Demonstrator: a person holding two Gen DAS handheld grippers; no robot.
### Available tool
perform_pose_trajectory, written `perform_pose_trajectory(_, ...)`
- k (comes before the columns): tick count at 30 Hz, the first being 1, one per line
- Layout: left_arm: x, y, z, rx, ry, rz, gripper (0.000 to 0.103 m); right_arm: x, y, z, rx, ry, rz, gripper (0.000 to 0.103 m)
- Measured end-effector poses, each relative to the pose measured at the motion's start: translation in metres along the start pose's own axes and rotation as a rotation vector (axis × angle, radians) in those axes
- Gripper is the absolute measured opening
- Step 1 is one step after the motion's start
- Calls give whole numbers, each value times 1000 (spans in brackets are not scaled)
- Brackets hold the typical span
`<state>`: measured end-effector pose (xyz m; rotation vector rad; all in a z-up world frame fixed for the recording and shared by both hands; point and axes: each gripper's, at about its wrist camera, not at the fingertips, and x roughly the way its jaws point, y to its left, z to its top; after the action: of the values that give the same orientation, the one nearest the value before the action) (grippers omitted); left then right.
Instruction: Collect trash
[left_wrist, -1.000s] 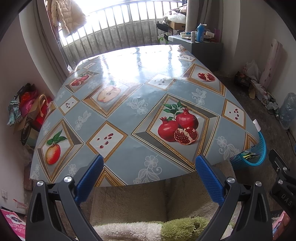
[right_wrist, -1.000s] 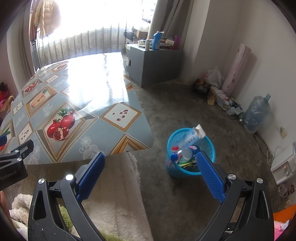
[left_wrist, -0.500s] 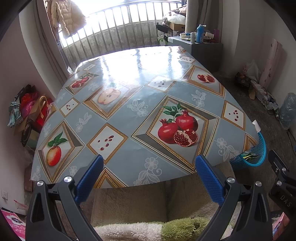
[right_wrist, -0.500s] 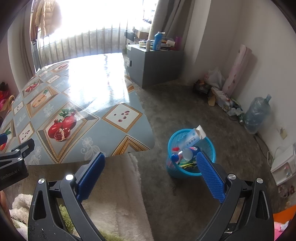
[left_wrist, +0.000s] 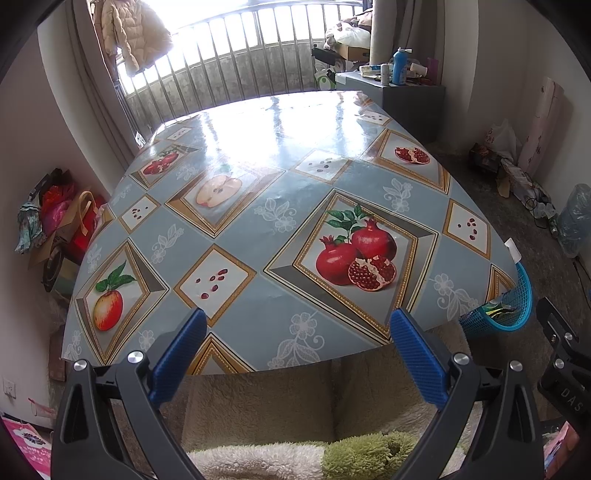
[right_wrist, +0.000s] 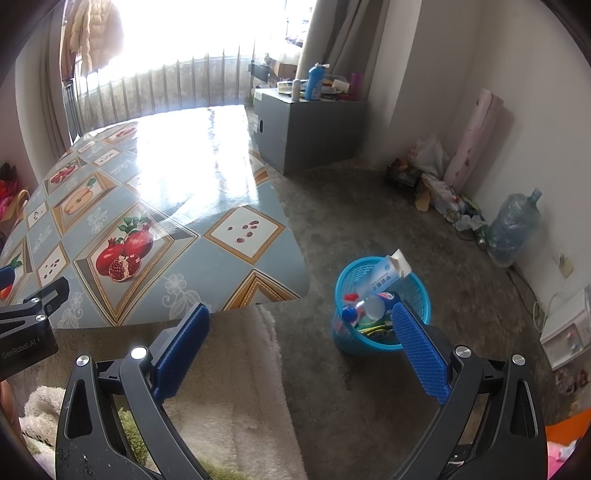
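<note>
A blue mesh trash basket (right_wrist: 417, 291) stands on the floor right of the table. It holds a white carton (right_wrist: 388, 275), a Pepsi bottle (right_wrist: 369, 304) and other wrappers. The basket also shows in the left wrist view (left_wrist: 517, 314) past the table's right corner. My left gripper (left_wrist: 297, 328) is open and empty over the near edge of the table (left_wrist: 258, 229). My right gripper (right_wrist: 299, 325) is open and empty, above the floor just left of the basket. The fruit-print tablecloth bears no loose objects.
A grey cabinet (right_wrist: 306, 125) with bottles stands behind the table. A water jug (right_wrist: 513, 229) and clutter line the right wall. Bags (left_wrist: 62, 218) lie on the floor left of the table. A fluffy blanket (left_wrist: 295, 413) lies below both grippers.
Both grippers have stayed open and nearly still. The views have drifted back very slightly.
</note>
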<state>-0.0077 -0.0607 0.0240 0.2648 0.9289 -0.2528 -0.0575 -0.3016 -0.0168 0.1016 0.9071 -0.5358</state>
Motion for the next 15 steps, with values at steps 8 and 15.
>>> perform_pose_trajectory(8, 0, 0, 0, 0, 0, 0, 97, 0, 0, 0, 0, 0, 0, 95)
perform_pose_trajectory(15, 0, -1, -1, 1, 0, 0, 97, 0, 0, 1, -1, 0, 1, 95)
